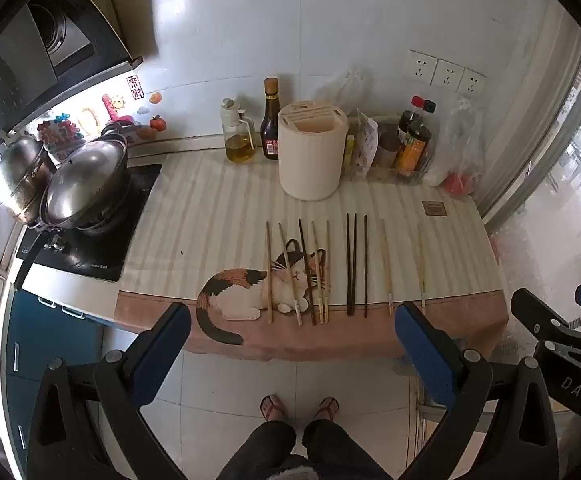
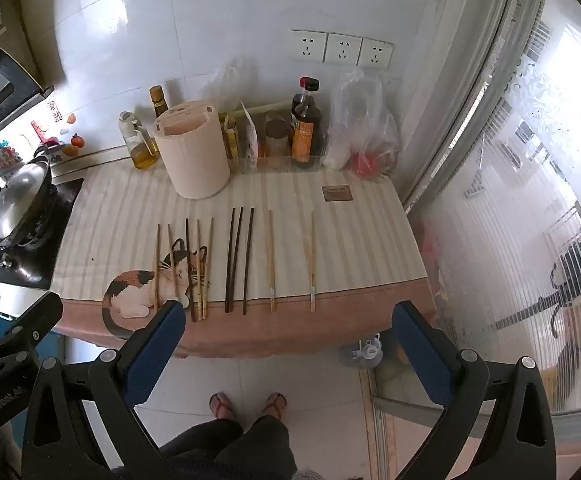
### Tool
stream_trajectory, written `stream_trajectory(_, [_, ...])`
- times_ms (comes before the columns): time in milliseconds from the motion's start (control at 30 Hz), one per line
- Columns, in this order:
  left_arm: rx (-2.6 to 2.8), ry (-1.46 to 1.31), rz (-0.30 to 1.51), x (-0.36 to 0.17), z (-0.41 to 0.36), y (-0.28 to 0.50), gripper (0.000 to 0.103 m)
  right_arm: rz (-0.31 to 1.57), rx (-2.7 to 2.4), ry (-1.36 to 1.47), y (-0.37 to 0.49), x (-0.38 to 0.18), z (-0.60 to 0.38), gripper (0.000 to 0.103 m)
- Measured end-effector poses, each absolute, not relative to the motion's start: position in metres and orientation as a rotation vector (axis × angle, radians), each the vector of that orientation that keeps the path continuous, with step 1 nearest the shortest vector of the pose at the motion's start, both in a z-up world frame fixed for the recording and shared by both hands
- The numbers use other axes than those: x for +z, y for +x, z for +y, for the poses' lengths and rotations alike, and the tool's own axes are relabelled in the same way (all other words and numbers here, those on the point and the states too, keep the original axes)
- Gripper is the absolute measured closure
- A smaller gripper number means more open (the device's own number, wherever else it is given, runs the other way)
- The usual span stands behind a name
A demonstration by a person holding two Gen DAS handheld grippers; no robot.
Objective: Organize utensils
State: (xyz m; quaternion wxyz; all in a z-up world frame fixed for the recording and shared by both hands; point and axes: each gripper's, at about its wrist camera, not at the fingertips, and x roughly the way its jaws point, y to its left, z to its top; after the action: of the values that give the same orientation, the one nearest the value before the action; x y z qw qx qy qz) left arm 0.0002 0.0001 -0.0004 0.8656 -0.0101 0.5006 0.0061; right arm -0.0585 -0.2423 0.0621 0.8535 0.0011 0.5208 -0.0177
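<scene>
Several chopsticks lie side by side on a striped mat with a cat picture point(image 1: 242, 292): a left group of light wooden ones point(image 1: 290, 276) point(image 2: 200, 268), three dark ones point(image 1: 354, 264) point(image 2: 240, 260), and two light ones at the right point(image 1: 386, 268) point(image 2: 310, 264). A cream round utensil holder point(image 1: 312, 152) point(image 2: 192, 152) with slots on top stands behind them. My left gripper point(image 1: 292, 320) is open and empty, held off the counter's near edge. My right gripper point(image 2: 288, 320) is open and empty, also before the edge.
Oil and sauce bottles point(image 1: 270, 120) point(image 2: 304, 128), plastic bags point(image 2: 364, 128) and a clear tray line the back wall. Two lidded steel pots point(image 1: 86, 180) sit on a stove at the left. A glass door point(image 2: 530, 200) stands at the right. My feet point(image 1: 298, 406) are on the tiled floor.
</scene>
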Motion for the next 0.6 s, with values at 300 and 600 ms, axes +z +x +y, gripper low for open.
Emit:
stream_trajectory(300, [0.009,-0.022,1.04,-0.001,0.0004,-0.0001,0.0,1.095,-0.029,0.004,-0.0622,0.0641,-0.2419,0.0])
stream_trajectory(600, [0.009,-0.024,1.038,0.0013,-0.0065,0.001,0.0,1.087,-0.029,0.012,-0.0672,0.0662,-0.2423,0.0])
